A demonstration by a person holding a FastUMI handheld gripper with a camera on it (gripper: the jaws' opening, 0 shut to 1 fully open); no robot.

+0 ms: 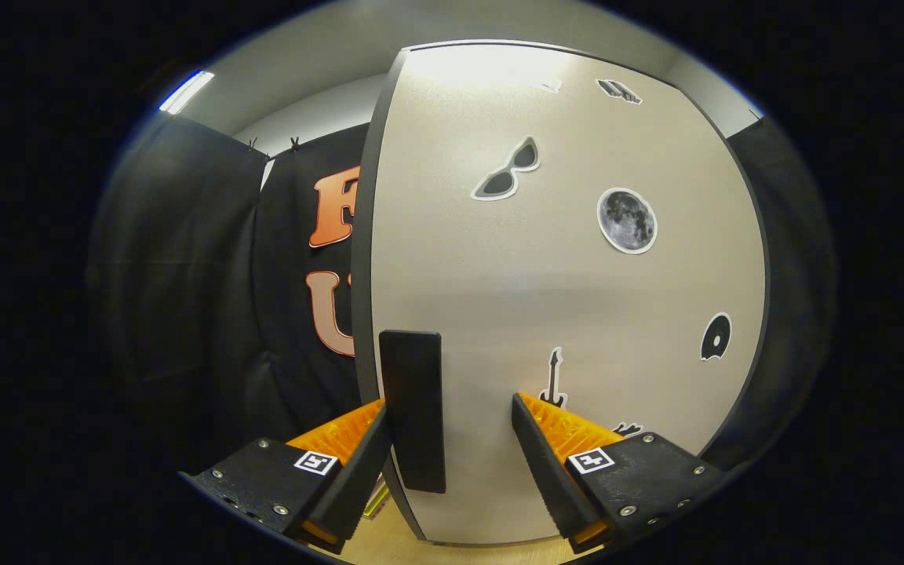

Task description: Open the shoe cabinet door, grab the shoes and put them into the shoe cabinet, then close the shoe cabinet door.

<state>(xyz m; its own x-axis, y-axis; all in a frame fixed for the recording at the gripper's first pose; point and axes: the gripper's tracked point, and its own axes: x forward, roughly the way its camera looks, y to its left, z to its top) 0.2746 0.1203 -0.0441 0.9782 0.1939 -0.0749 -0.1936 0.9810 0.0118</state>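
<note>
The tongs stand apart, straddling the black handle at the left edge of the shoe cabinet door — the left finger touching or nearly touching it, the right well clear. This looks like the door step (opening or closing cannot be told; no shoes in sight). Next the fingers should clamp the handle firmly — then swing the door on its hinge without slipping.
</note>
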